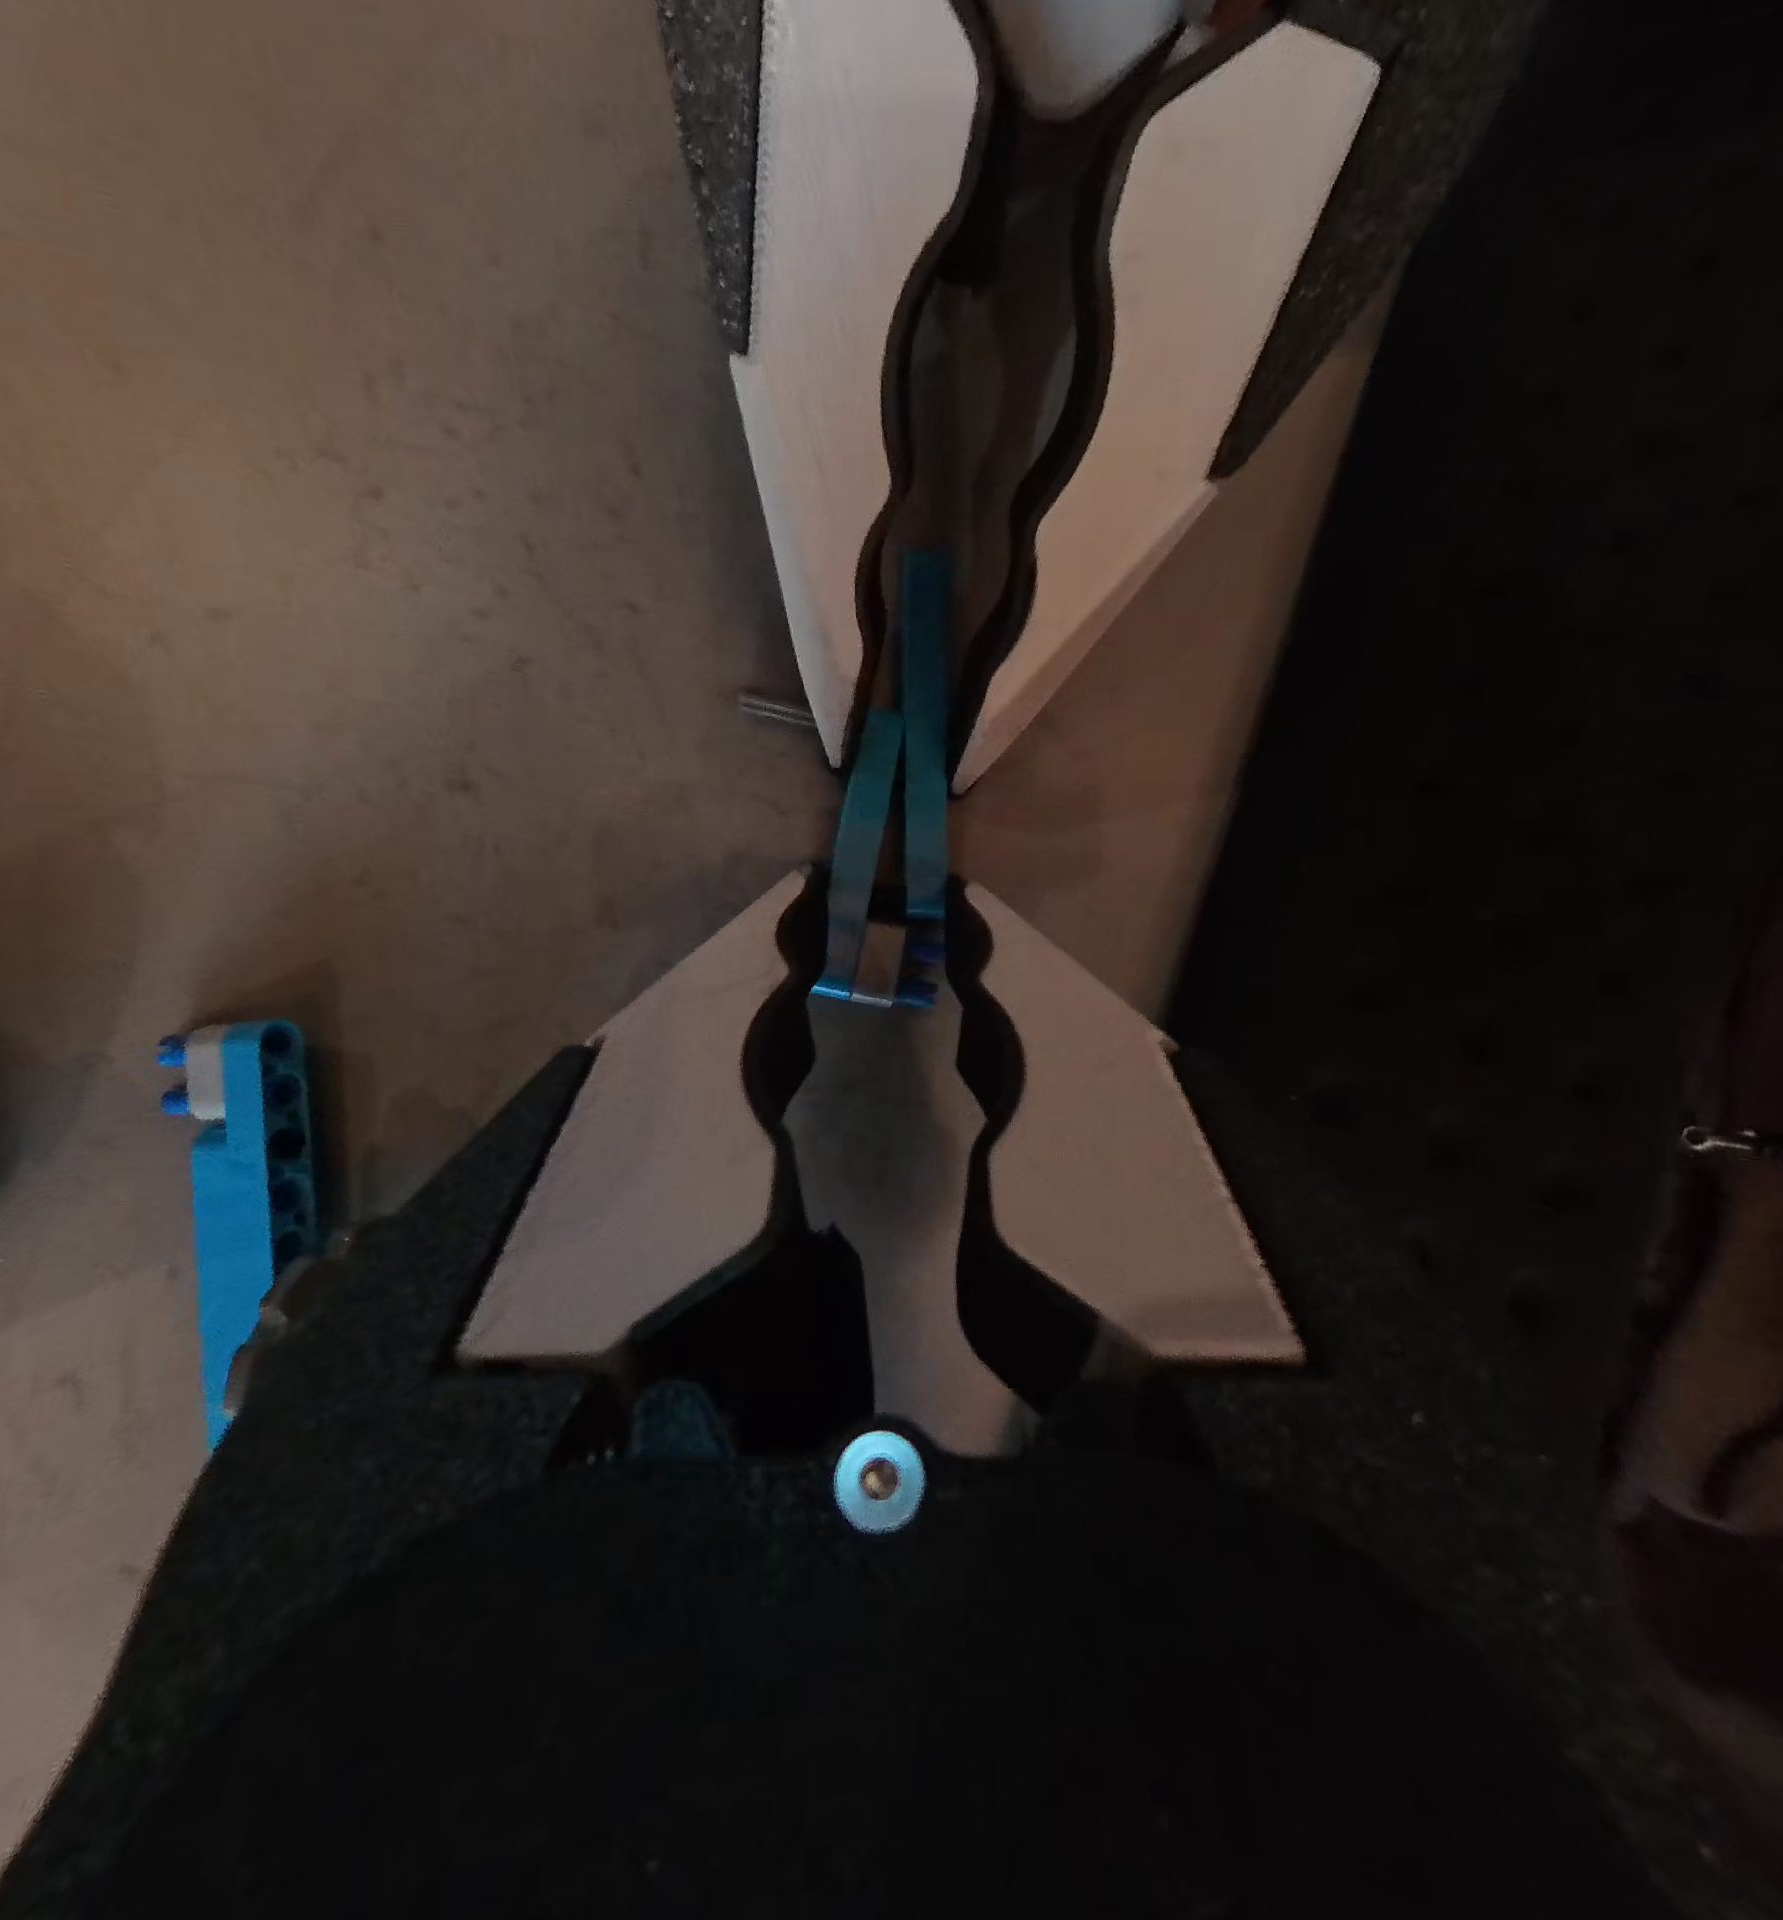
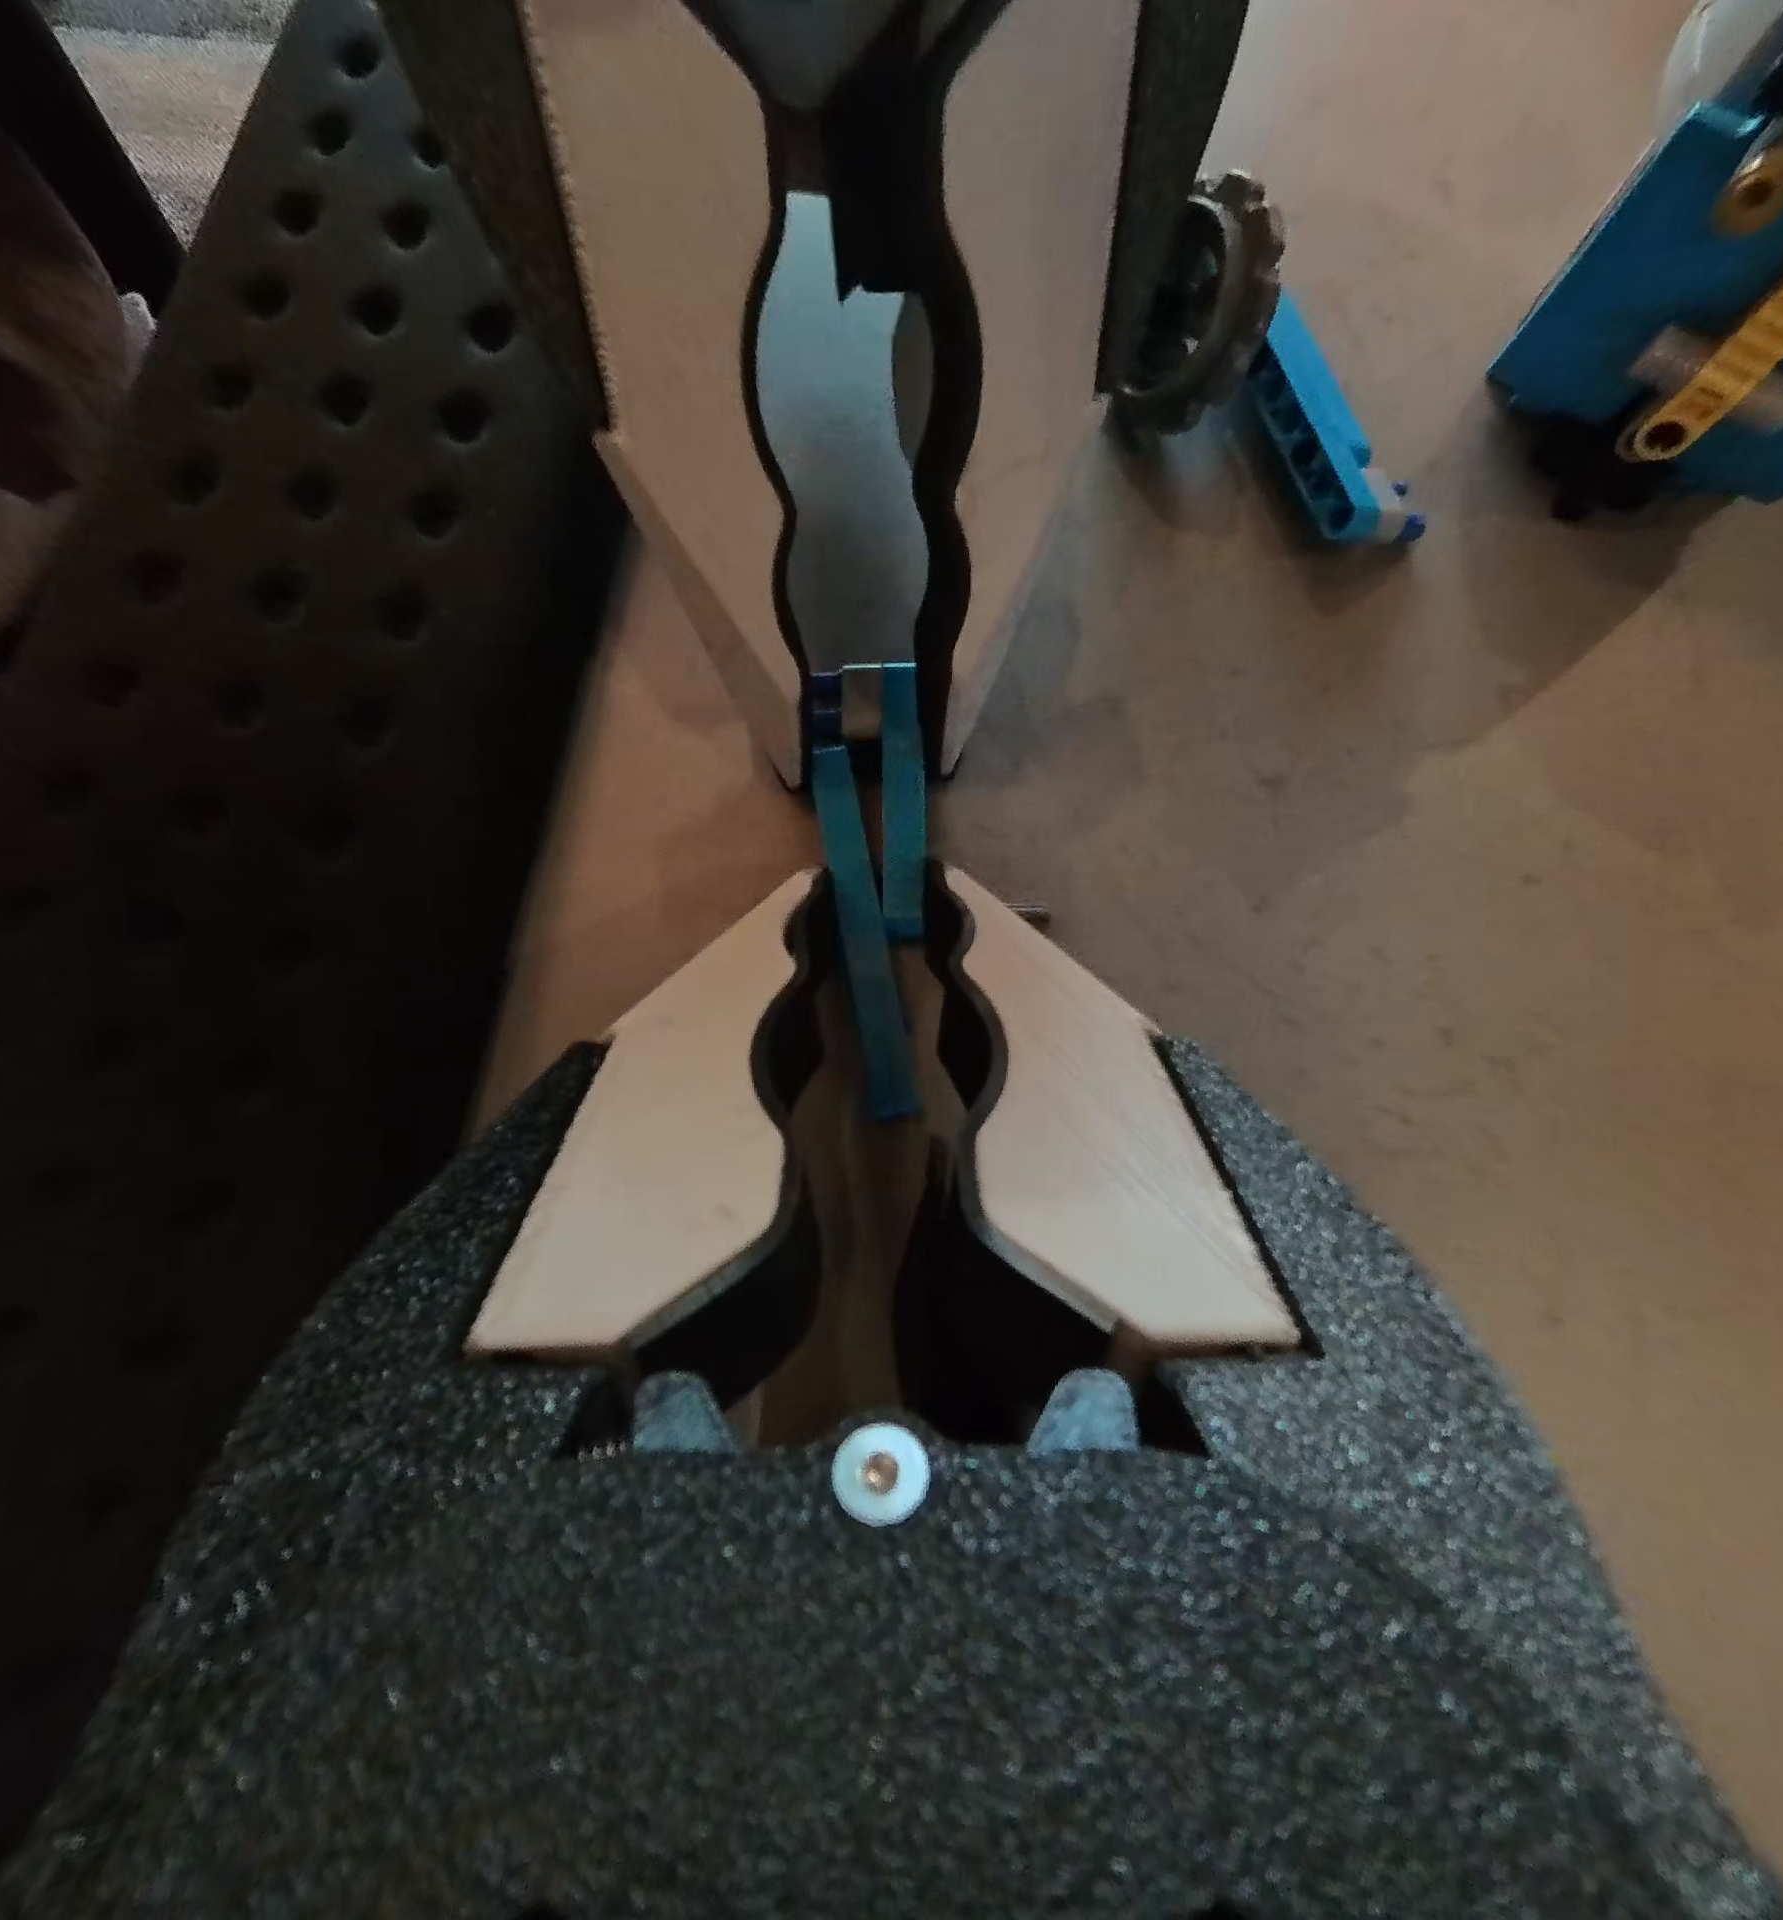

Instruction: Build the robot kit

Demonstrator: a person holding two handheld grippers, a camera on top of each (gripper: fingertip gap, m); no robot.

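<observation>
Teal plastic is what I see between both sets of fingers: two thin beams [image 1: 892, 810] joined at one end by a small grey block with dark blue pins [image 1: 882, 961]. My left gripper [image 1: 882, 883] points straight ahead, tip to tip with my right gripper [image 2: 871, 883], so the two face each other low over the tan counter [image 1: 347, 520]. In the left wrist view the block end sits just inside the left fingers [image 1: 689, 1049], which are closed in around it, though I cannot tell whether the pads actually press on it. The free ends of the beams run into the right fingers [image 2: 689, 1049], which look closed on them; in the right wrist view one beam reaches deeper between them than the other.

To my left on the counter lies a blue holed beam with a white connector [image 1: 243, 1174], well apart from the held piece. The right wrist view shows that same piece [image 2: 1323, 436] beside a dark toothed wheel [image 2: 1199, 301], and farther off a blue block carrying a yellow toothed strip [image 2: 1697, 343]. A dark perforated panel [image 2: 243, 623] runs along the counter's edge.
</observation>
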